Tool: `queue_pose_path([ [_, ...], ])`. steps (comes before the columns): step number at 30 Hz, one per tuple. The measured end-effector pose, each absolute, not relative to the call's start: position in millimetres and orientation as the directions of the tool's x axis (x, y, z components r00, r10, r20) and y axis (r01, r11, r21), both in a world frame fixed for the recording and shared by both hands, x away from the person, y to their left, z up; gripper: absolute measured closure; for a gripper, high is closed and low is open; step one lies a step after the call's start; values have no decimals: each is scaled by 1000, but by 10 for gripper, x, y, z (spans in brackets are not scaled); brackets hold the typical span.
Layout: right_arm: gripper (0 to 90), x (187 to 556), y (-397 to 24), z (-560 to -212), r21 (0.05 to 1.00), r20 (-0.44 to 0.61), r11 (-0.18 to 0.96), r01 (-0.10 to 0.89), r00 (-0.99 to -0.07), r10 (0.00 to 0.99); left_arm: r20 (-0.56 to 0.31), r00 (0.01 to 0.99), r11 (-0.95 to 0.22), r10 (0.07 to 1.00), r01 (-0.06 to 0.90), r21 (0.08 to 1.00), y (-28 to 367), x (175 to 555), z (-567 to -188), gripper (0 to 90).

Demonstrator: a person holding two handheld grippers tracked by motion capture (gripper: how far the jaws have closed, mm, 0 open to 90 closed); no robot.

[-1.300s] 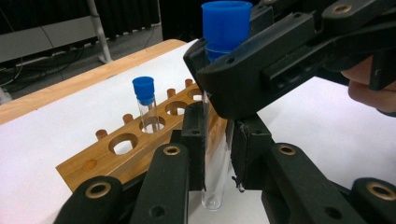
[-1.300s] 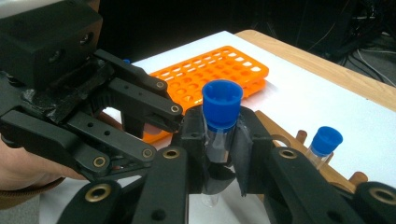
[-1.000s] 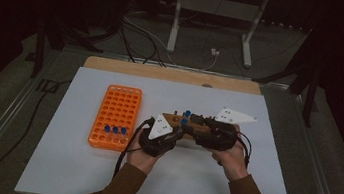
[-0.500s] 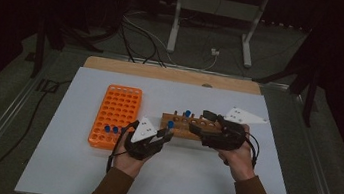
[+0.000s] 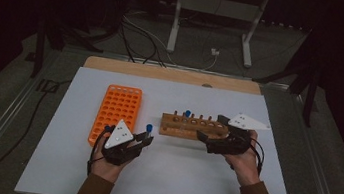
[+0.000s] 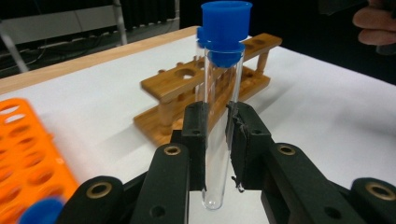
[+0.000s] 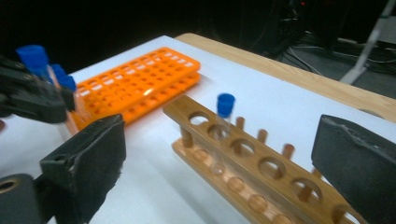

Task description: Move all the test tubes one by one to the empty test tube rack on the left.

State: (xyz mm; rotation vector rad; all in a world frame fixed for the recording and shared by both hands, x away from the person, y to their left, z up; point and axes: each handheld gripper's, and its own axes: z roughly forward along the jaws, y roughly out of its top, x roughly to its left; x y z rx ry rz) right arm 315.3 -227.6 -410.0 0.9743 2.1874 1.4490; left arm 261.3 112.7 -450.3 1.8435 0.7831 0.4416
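My left gripper (image 5: 143,137) is shut on a clear test tube (image 6: 219,116) with a blue cap (image 5: 149,128), held upright just above the white table. It sits between the orange rack (image 5: 118,110) and the wooden rack (image 5: 191,128), and its tube (image 7: 35,60) also appears at the left of the right gripper view. My right gripper (image 5: 211,128) stands open at the wooden rack's right end, with its jaws wide apart on either side of the rack (image 7: 261,177). One blue-capped tube (image 7: 224,114) stands in the wooden rack.
The orange rack (image 7: 140,79) holds a few blue-capped tubes at its near end. The white sheet (image 5: 169,182) covers the table, with a wooden strip (image 5: 173,74) along its far edge. Cables and a metal stand (image 5: 214,27) lie on the floor beyond.
The left gripper has drawn back from the wooden rack toward the near left, carrying the tube. The right gripper has shifted right to the rack's end.
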Motion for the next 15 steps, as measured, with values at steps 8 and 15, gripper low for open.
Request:
queue_pose_path([
  [8, 0, 3129, -2371, -4181, 900, 85, 239, 364, -686, 722, -63, 705, -234, 706, 316, 920, 1302, 2568, -4508, 784],
  [15, 0, 3112, -2476, -4244, 906, 91, 217, 363, -668, 739, -72, 697, -234, 714, 334, 913, 1405, 2548, -4550, 784],
])
